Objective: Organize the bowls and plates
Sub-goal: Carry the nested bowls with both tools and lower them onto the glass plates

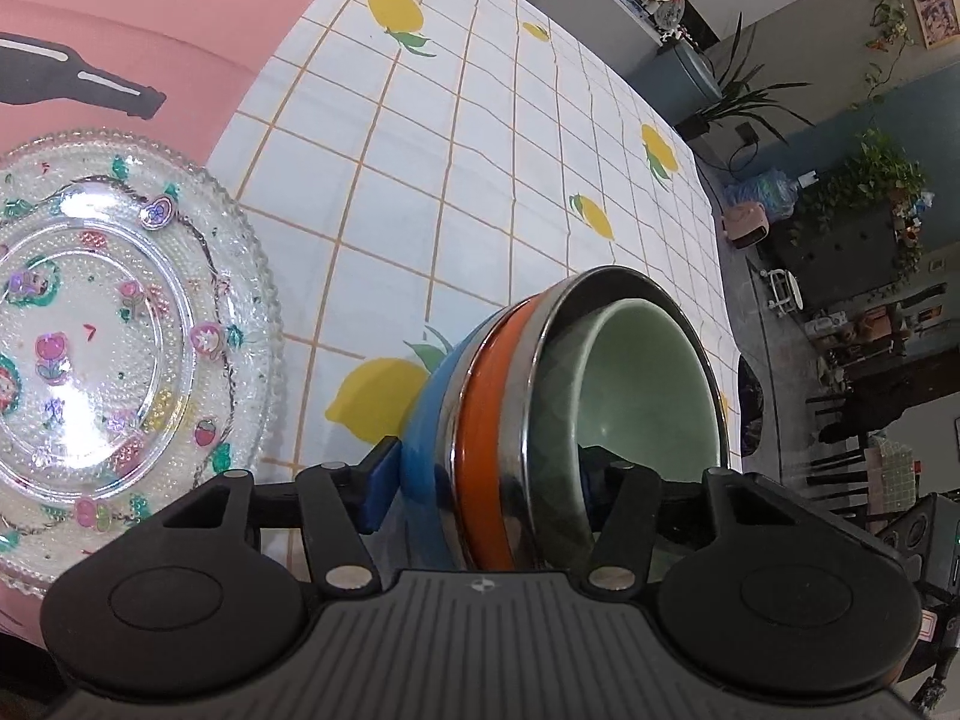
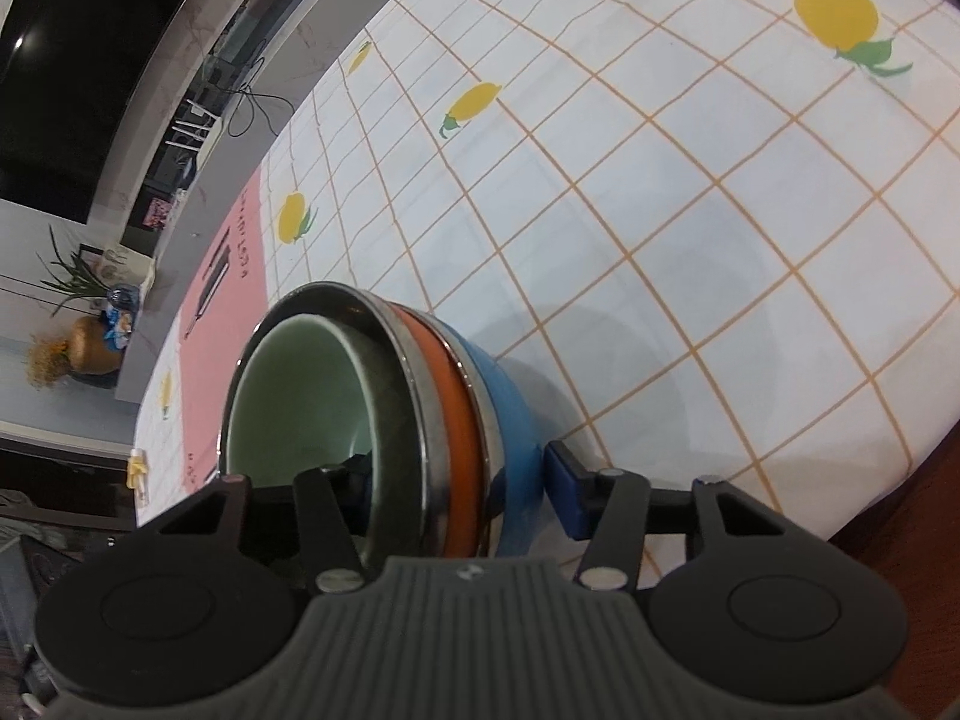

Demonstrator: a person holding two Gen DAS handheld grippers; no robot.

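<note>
A nested stack of bowls (image 1: 480, 420) stands on the lemon-print tablecloth (image 1: 480, 150): blue outermost, then orange with steel rims, and a pale green bowl (image 1: 648, 372) innermost. My left gripper (image 1: 489, 480) straddles the stack's near wall, one blue pad (image 1: 381, 480) against the blue outside and the other finger inside the green bowl. From the opposite side my right gripper (image 2: 459, 480) straddles the bowl stack (image 2: 456, 420) the same way, its blue pad (image 2: 564, 492) on the outside. A clear glass plate (image 1: 108, 324) with flower stickers lies to the left in the left wrist view.
The glass plate rests on a pink mat (image 1: 120, 30) with a bottle print. The table's edge (image 2: 900, 480) runs close on the right in the right wrist view. Beyond the table are plants (image 1: 864, 180), shelves and furniture.
</note>
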